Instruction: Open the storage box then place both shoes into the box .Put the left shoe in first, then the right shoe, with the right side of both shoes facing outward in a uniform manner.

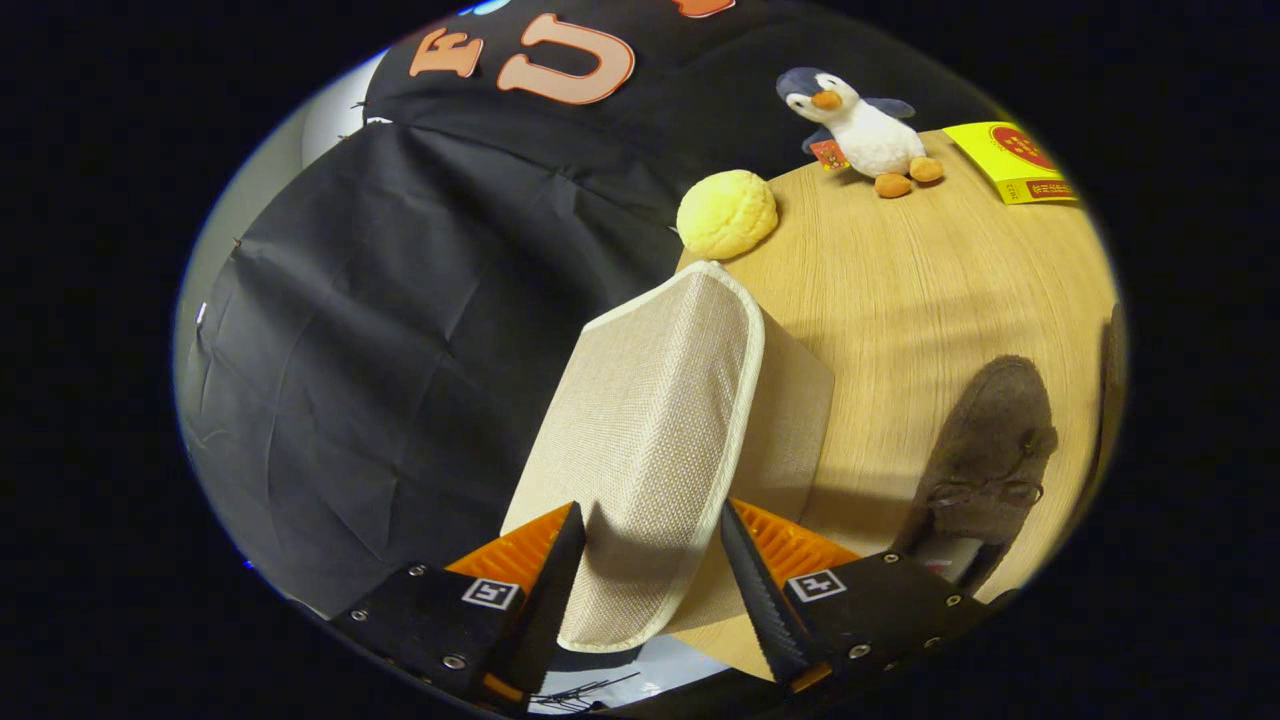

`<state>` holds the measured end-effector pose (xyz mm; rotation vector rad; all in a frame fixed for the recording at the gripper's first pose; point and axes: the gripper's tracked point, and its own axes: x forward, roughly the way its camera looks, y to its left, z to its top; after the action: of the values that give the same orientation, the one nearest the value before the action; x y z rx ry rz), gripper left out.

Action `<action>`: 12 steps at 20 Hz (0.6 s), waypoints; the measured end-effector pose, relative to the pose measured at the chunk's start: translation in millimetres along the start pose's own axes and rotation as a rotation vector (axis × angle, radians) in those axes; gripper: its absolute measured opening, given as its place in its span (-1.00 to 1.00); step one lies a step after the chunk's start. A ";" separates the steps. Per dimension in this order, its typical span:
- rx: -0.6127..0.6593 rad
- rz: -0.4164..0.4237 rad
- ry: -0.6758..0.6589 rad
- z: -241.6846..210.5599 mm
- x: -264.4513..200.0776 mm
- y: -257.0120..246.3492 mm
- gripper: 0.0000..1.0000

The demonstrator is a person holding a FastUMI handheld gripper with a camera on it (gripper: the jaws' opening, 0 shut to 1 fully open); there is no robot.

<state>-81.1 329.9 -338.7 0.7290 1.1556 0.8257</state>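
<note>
The tool [648, 560] stands open astride the raised lid [655, 420], seemingly light, stiff fabric, best pinched at its piped rim.

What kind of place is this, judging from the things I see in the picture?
Probably a staged recording booth, not a lived-in room: black cloth walls off a wooden table holding a plush penguin, a bun-shaped toy and a brown shoe. The claw straddles the storage box's beige lid.

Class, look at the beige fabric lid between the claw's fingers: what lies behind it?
Behind the lid, on the wooden table, sits a yellow bun-shaped toy. The open claw straddles the lid. The box's inside is covered.
</note>
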 end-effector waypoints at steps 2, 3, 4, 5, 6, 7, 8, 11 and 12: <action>0.024 0.064 -0.032 11.2 -17.1 21.2 0.49; 0.019 0.084 -0.043 19.0 -21.1 27.1 0.40; 0.004 0.097 -0.051 23.2 -25.7 35.0 0.36; -0.010 0.109 -0.057 26.7 -29.3 43.8 0.26; -0.025 0.133 -0.065 28.7 -34.0 56.3 0.21; -0.037 0.163 -0.072 32.0 -37.2 70.6 0.08; -0.050 0.189 -0.077 32.8 -40.8 84.8 0.02; -0.120 0.228 -0.088 40.0 -40.6 121.7 -0.19; -0.144 0.240 -0.084 39.8 -38.2 133.8 -0.22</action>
<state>-73.7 362.9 -198.0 0.7842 0.9343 1.0583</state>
